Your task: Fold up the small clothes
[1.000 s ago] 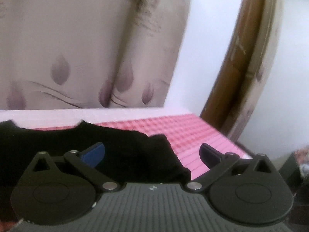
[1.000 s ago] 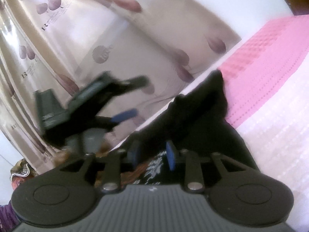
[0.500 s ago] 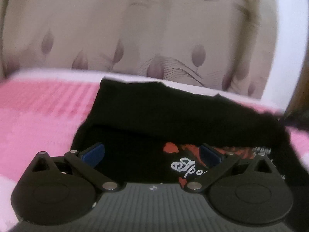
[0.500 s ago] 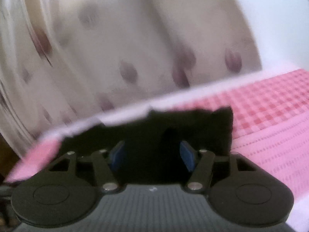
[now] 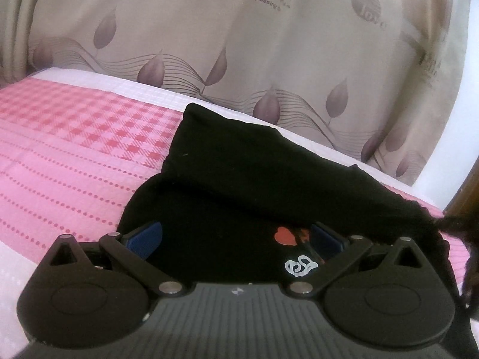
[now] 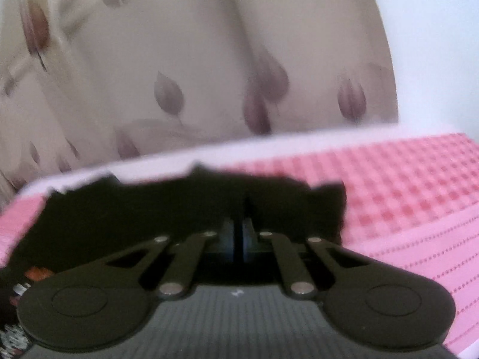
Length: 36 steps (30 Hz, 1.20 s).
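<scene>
The black shirt (image 5: 239, 185) is laid on the pink checked bed cover (image 5: 74, 137), with its long side running from left to right along the far edge, just in front of the leaf curtain (image 5: 239, 45). Seen from the left, the left gripper (image 5: 236, 239) is held wide open over the near left part of the shirt (a red heart and white letters are printed there), and nothing is pinched. Farther right, the right gripper (image 6: 238, 236) has just been closing and is squeezed tight; black cloth seems to be caught in it, but this cannot be told for sure. The shirt's right end is nearer to this one.
</scene>
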### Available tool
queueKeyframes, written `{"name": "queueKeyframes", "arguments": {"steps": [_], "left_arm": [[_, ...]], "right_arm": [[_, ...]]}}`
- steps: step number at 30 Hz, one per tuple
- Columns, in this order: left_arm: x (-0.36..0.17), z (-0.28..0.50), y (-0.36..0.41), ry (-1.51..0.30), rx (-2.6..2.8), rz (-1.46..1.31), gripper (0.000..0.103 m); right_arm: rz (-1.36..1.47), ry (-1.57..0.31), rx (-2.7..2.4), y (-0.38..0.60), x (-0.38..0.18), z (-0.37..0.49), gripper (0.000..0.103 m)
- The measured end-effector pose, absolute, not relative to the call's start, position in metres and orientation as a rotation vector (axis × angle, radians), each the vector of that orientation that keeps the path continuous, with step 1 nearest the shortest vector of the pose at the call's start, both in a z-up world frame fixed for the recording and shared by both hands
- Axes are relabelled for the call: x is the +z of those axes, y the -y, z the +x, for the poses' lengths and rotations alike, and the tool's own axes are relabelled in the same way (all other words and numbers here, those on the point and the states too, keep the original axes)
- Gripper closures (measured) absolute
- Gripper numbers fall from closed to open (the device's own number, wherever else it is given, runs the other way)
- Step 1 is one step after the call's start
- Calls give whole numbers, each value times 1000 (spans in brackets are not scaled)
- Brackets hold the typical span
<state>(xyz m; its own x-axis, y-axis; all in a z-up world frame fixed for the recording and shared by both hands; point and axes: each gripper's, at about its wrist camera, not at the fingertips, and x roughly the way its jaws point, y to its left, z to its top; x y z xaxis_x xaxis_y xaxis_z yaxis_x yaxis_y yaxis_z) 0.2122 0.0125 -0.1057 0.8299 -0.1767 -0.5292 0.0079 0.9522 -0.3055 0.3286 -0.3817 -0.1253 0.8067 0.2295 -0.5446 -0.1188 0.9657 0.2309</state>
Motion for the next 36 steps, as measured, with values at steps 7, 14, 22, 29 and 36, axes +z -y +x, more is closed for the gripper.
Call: {"name": "queueKeyframes", "arguments": {"steps": [7, 14, 22, 29, 36], "left_arm": [[-100, 208, -9, -606, -118, -240, 0], [-64, 130, -29, -554, -209, -56, 0], [-68, 41, -79, -607, -224, -24, 2], [-95, 15, -109, -737, -236, -221, 13], [-93, 2, -86, -763, -343, -126, 65]], "right_arm": [[463, -484, 186, 422, -98, 265, 91], [481, -539, 331, 459, -82, 102, 15], [256, -700, 278, 434, -117, 22, 22], [187, -691, 314, 408, -115, 16, 61], [352, -693, 341, 425, -123, 16, 85]]}}
